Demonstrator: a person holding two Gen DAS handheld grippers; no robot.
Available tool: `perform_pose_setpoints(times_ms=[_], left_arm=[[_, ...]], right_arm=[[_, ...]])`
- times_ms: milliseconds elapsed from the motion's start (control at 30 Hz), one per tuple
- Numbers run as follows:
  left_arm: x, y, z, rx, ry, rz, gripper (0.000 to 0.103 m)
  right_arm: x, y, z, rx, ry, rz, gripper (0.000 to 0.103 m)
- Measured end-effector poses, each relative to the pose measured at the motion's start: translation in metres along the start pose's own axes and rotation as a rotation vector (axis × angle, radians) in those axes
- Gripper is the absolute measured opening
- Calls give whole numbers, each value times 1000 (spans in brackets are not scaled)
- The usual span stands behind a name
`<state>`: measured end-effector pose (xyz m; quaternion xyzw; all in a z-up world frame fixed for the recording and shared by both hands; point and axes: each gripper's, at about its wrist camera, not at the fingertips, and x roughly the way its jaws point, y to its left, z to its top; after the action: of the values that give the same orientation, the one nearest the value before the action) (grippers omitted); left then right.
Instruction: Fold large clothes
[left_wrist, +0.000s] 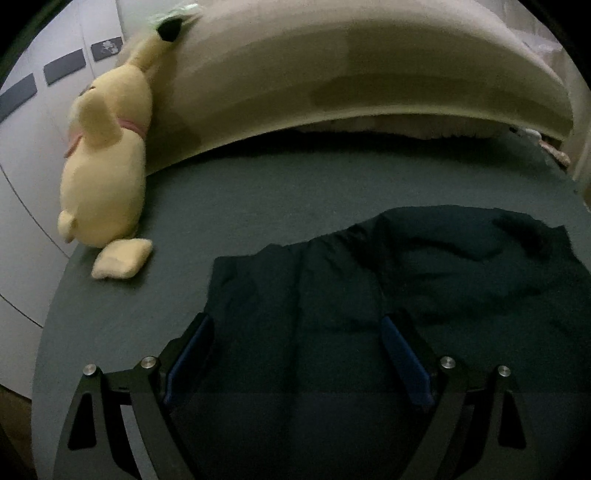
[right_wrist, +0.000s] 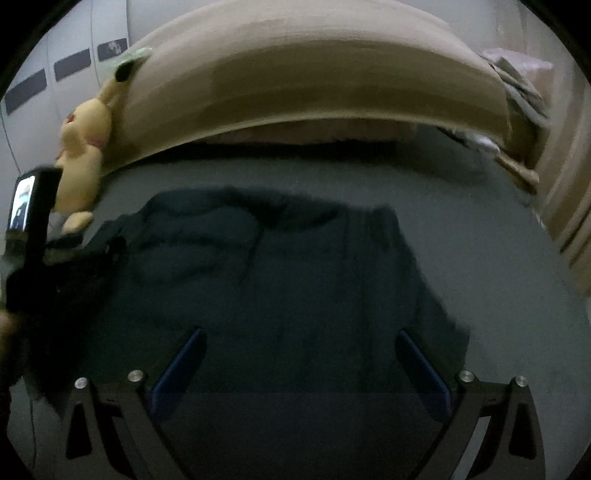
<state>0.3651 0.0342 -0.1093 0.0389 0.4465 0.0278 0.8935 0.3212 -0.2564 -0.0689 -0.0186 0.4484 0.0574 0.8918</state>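
Left wrist view: both hand-held grippers, left (left_wrist: 295, 332) and right (right_wrist: 301, 343), gape wide over the dark garment (left_wrist: 424, 266).

Dark navy garment (left_wrist: 369, 295), unpatterned, on a grey-green bed sheet (left_wrist: 258, 192). Plush toy (left_wrist: 107, 162): pale yellow, black ear tip, pink collar. Headboard (left_wrist: 332, 81): plain beige. Finger pads (right_wrist: 177, 373): blue on black frames.

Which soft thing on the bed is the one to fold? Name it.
The dark garment lying flat on the grey sheet, under both sets of open fingers. The yellow plush toy leans against the beige headboard.
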Motion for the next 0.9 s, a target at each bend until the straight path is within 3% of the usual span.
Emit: perform_pose_setpoints(times_ms=[200, 300, 433, 533, 700, 833, 900], left_arm=[[-39, 10, -28, -14, -20, -24, 92], [-61, 15, -51, -25, -40, -52, 92], [-83, 3, -85, 13, -75, -63, 92], [-73, -16, -107, 87, -53, -13, 92], [-59, -19, -114, 85, -15, 10, 93], [-81, -18, -120, 73, -67, 12, 93], [-79, -19, -133, 94, -74, 54, 93]], right_arm=[[12, 22, -53, -82, 37, -85, 103], [20, 16, -51, -54, 54, -87, 103], [-9, 10, -55, -4, 7, -89, 103], [-10, 8, -67, -12, 22, -128, 103], [-1, 3, -66, 4, 71, -109, 103], [-32, -10, -69, 59, -8, -90, 103], [-26, -14, -80, 48, 9, -121, 103]])
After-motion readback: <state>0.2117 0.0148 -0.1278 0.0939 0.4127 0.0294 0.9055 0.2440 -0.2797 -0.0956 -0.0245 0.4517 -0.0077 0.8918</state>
